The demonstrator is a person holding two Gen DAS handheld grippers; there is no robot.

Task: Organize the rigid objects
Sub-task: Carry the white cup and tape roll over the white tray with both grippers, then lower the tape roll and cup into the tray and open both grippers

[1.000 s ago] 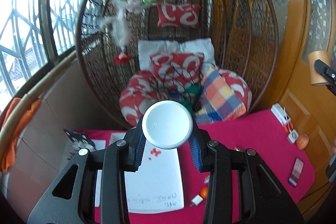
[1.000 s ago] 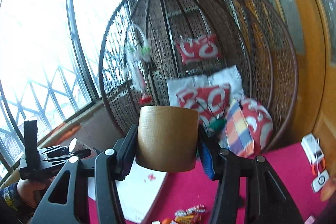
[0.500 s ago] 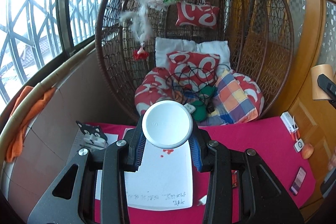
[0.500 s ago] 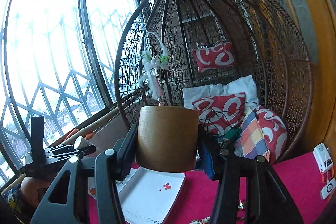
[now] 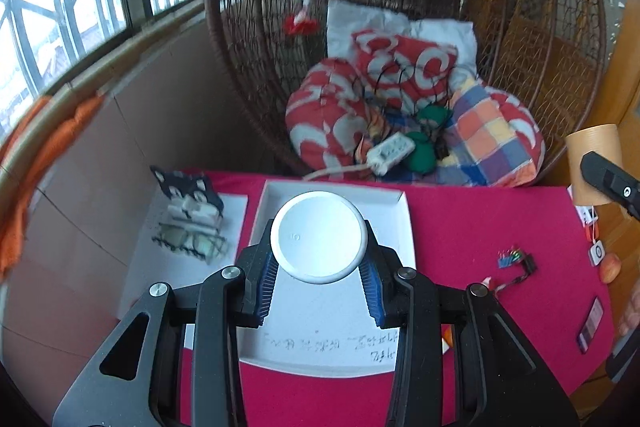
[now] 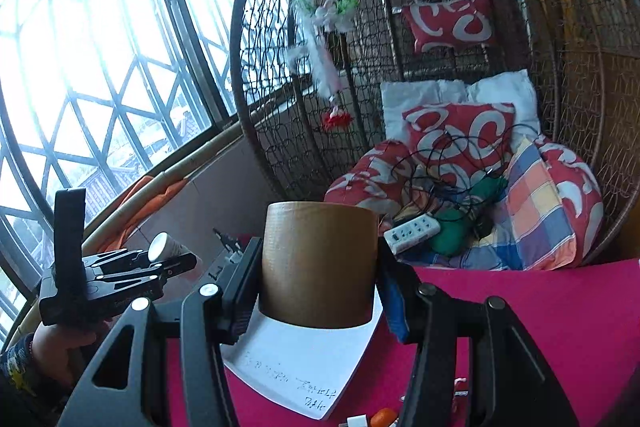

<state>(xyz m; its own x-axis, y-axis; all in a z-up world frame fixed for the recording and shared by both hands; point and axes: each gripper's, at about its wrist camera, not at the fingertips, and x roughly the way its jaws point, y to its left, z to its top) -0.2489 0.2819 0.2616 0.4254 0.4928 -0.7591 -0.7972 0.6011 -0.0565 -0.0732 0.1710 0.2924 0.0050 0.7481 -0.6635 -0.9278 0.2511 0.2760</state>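
Past the red table (image 5: 460,223) I see a wicker hanging chair (image 6: 560,39) piled with red-and-white cushions (image 5: 404,63), a checked pillow (image 5: 492,131) and a white power strip (image 5: 390,151) among black cables. A feathered dreamcatcher (image 6: 326,11) hangs at its front, barred windows (image 6: 92,47) stand left, and a cat-faced glasses holder (image 5: 188,195) sits on the table's left edge.

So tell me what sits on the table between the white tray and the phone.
In the left wrist view, between the white tray and the phone, bare red cloth, then a small cable with coloured connectors.
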